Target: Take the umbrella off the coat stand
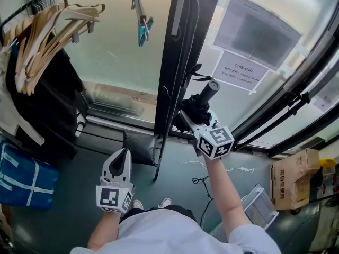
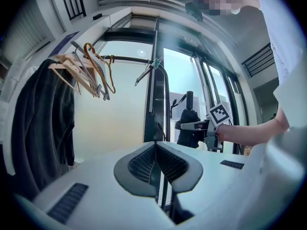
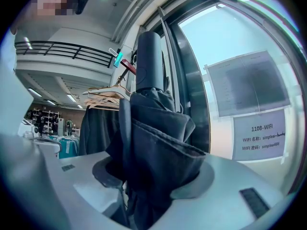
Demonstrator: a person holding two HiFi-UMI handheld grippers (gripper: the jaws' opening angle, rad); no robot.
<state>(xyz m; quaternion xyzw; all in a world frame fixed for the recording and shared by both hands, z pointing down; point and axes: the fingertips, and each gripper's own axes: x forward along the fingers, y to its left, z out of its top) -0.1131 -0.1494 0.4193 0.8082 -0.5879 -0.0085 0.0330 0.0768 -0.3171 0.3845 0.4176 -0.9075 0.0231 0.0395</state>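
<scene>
A folded black umbrella (image 1: 197, 109) with a round black handle (image 1: 211, 89) stands upright beside the black coat stand post (image 1: 183, 46). My right gripper (image 1: 192, 116) is shut on the umbrella's bunched fabric (image 3: 153, 143), just below the handle (image 3: 148, 61). The umbrella's thin strap (image 1: 194, 74) reaches toward the post; I cannot tell whether it still hangs on it. My left gripper (image 1: 123, 155) hovers lower, left of the post, jaws shut together (image 2: 156, 163) with nothing in them. From the left gripper view, the right gripper (image 2: 193, 125) and umbrella (image 2: 188, 128) show just right of the post (image 2: 156, 104).
Wooden hangers (image 1: 50, 28) and dark coats (image 1: 50, 105) hang on a rail at the left, over a blue bag (image 1: 24, 176). A clip (image 1: 142, 23) dangles above. Glass wall with paper notices (image 1: 241, 73) lies behind. A cardboard box (image 1: 294, 181) and wire rack (image 1: 257, 205) sit at the right.
</scene>
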